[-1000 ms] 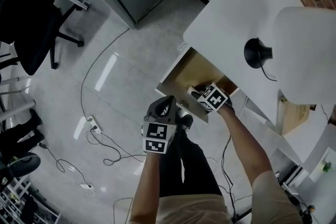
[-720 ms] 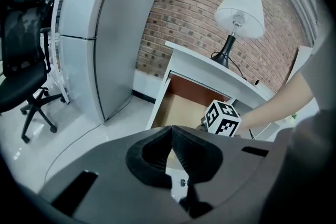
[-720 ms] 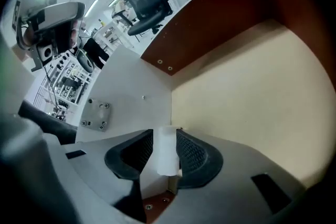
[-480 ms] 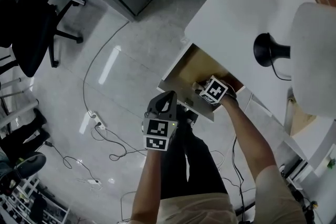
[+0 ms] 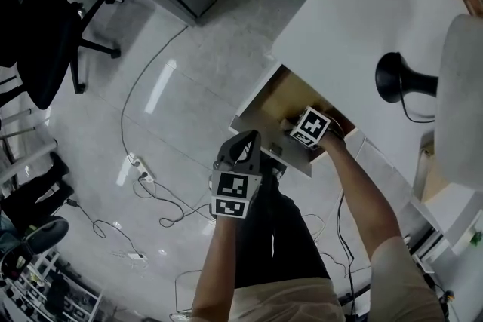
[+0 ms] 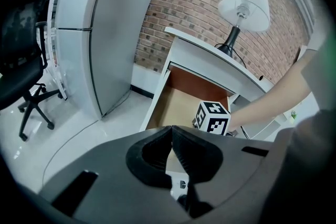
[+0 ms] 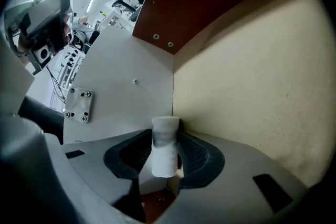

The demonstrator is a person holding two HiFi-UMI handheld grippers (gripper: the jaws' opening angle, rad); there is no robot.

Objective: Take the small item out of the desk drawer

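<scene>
White small cylinder (image 7: 165,147) stands btwn R gripper (image 7: 165,135) jaws, which just opened wide, pads off it, by the drawer (image 5: 268,98) side wall. R forearm angled steeply down inside. L gripper (image 6: 171,131) closed, empty, just outside drawer front.

Head view steeply above drawer (image 5: 273,99), left gripper view facing it, right gripper view inside.

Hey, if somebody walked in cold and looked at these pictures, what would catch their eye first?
Probably the open wooden drawer under the white desk, with the right gripper reaching down into it. Its jaws have just been opening, and a small white cylinder stands between them, not yet clamped. The left gripper hangs shut in front of the drawer.
</scene>
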